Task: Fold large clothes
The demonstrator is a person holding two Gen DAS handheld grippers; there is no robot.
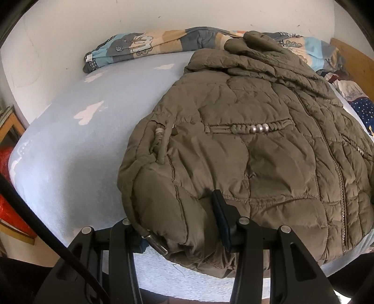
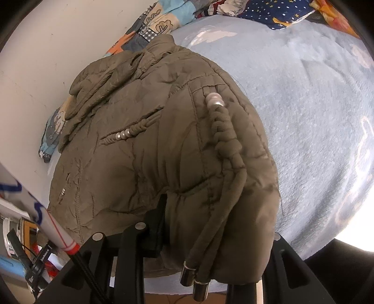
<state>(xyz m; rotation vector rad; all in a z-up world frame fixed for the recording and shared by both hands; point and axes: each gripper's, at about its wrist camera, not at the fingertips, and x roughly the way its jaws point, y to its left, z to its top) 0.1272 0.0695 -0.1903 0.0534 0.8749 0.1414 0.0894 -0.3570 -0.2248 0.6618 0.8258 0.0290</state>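
Note:
An olive-brown quilted jacket (image 1: 257, 149) lies on a light blue bed (image 1: 70, 140), collar toward the wall. My left gripper (image 1: 180, 224) is shut on the jacket's near left hem corner; fabric bunches between its fingers (image 1: 222, 219) and one finger is hidden under it. In the right wrist view the jacket (image 2: 140, 145) fills the middle. My right gripper (image 2: 210, 243) is shut on the near right hem corner, with braided drawcords (image 2: 224, 140) and metal tips (image 2: 194, 278) hanging over it. Only its left finger (image 2: 156, 224) shows.
A patchwork quilt (image 1: 149, 44) lies bunched along the white wall behind the jacket. Star-patterned navy bedding (image 2: 268, 9) lies at the far side. A wooden headboard (image 1: 353, 60) stands at the right. Shelves and red items (image 1: 9, 205) stand left of the bed.

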